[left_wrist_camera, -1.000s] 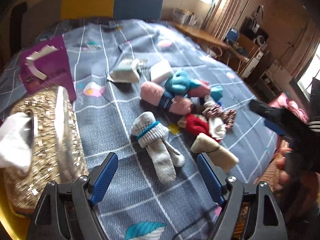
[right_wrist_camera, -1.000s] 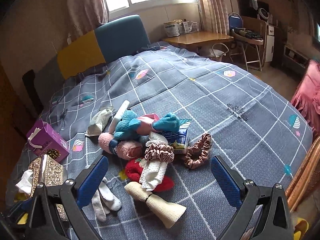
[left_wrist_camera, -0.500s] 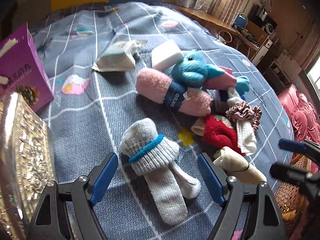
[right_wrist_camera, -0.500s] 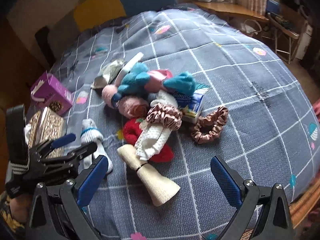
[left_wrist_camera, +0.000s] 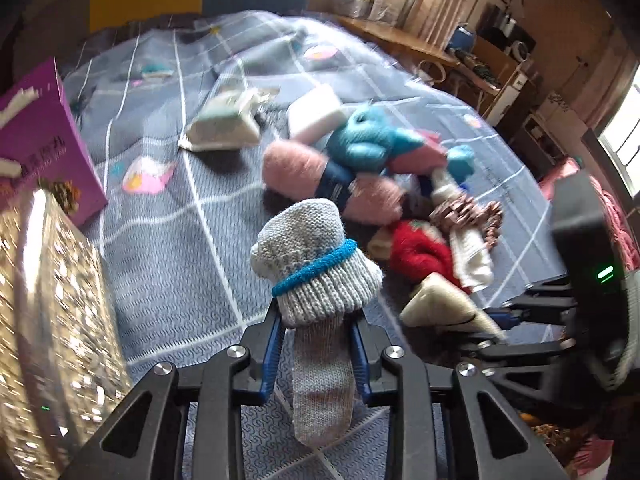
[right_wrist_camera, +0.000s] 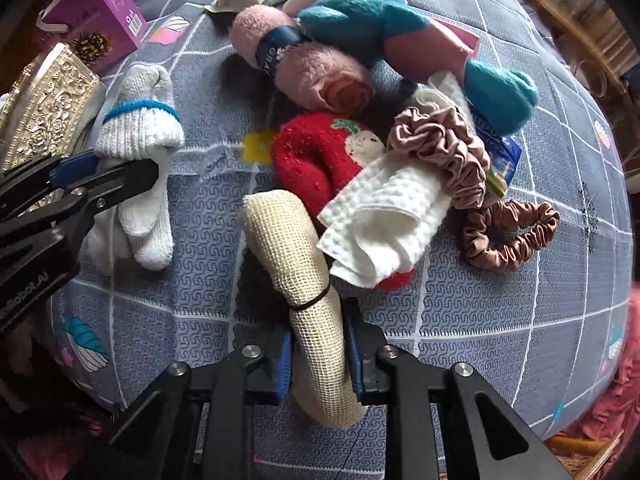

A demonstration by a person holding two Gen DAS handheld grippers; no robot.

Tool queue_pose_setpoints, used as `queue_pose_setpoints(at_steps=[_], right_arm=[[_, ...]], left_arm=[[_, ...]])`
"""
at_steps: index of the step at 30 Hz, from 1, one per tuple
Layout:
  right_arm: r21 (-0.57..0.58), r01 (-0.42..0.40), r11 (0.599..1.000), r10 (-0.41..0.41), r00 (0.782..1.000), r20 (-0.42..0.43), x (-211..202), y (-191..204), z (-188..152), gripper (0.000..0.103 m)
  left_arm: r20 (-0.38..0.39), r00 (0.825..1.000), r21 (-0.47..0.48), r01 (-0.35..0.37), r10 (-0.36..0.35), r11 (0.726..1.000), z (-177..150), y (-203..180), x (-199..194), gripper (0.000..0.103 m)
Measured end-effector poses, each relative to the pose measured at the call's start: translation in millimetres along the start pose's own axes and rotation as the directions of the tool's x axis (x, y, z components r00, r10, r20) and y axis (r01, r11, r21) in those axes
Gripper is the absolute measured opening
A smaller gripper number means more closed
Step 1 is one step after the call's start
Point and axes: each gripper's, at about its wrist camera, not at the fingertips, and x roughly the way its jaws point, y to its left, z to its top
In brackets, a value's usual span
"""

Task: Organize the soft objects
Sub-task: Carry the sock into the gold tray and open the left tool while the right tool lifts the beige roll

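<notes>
grey sock (left_wrist_camera: 320, 320) between closing left gripper (left_wrist_camera: 316, 354); right gripper (right_wrist_camera: 320, 354) closing on mesh roll (right_wrist_camera: 308, 292).

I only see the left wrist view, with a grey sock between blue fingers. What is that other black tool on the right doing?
Observer: That is the right hand-held gripper. Its jaws are closing on a cream mesh roll, just below the roll's dark band.
Operator: Is anything hiding past the red sock?
Observer: Yes, a brown scrunchie lies flat on the bedcover, at the edge of the pile.
Operator: Anything else?
Observer: A blue packet peeks out from under the pink scrunchie.
</notes>
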Motion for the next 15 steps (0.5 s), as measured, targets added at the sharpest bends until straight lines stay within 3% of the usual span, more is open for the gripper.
queue_pose_setpoints(at_steps=[6, 11, 15], right_arm=[[0.007, 0.015, 1.0, -0.015, 1.0, 0.004, 7, 6, -2, 0.021], [0.011, 0.014, 1.0, -0.014, 1.0, 0.0, 4, 2, 0, 0.021], [0.007, 0.016, 1.0, -0.016, 1.0, -0.004, 3, 1, 0, 0.021]], left_arm=[[0.119, 0.993, -0.035, 0.025, -0.021, 0.999, 58, 23, -51, 0.03], [0.271, 0.958, -0.165, -0.054, 0.098, 0.985, 102, 90, -107, 0.03], [0.311, 0.922, -0.334, -0.123, 0.232, 0.935, 85, 171, -149, 0.03]])
